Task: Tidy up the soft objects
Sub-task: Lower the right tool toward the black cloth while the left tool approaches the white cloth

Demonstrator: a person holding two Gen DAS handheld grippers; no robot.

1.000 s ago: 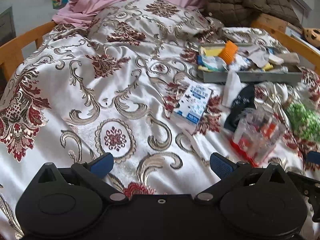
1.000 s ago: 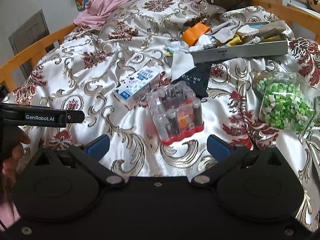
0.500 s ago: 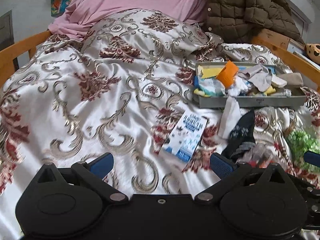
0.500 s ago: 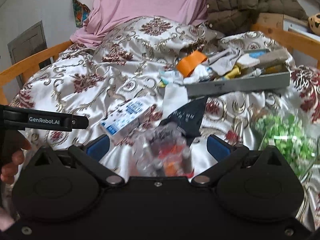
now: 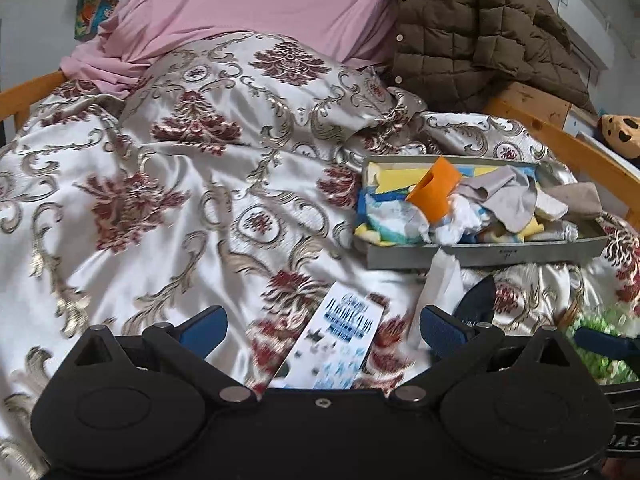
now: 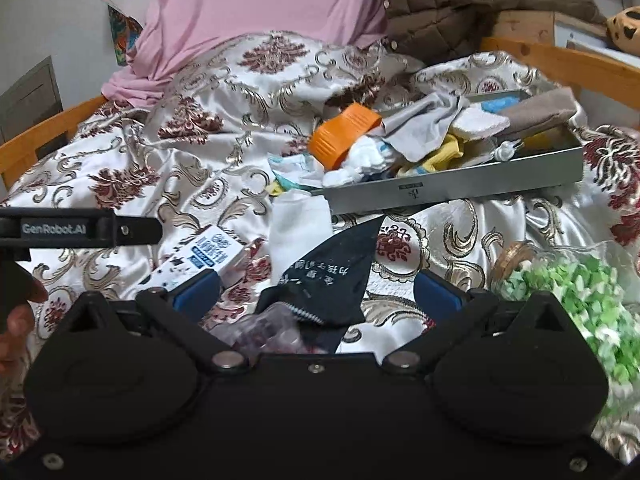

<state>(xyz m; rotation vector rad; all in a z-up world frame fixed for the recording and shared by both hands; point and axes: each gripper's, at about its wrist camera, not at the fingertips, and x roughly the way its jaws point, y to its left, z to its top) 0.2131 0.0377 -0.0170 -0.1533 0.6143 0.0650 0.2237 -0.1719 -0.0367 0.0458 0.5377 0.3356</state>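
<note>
Looks like this one's partway through. The grey tray (image 6: 452, 192) ahead of the right gripper (image 6: 316, 296) is already piled with soft stuff: a grey cloth (image 6: 424, 128), a brown towel (image 6: 540, 110), yellow and white bits, plus an orange thing (image 6: 344, 136) perched on its near-left corner. So a good chunk seems sorted already.

What's left, as far as I can tell: a white sock (image 6: 298, 228) lying just ahead of the right gripper, hard against the tray's front wall, and a dark sock (image 6: 332, 276) with white lettering sitting right between the right gripper's fingers, close in. Neither is in the tray yet.

Both grippers are spread wide and holding nothing. The left gripper (image 5: 320, 328) hovers over a blue-and-white carton (image 5: 336, 344), which lies between its fingers. That one doesn't look soft, so I'd guess it stays put. Same for the bag of green bits (image 6: 572, 296) off to the right gripper's right, and the clear plastic pack (image 6: 260, 328) tucked under its nose.

My guess is the dark sock goes next, since it's already lined up.
</note>
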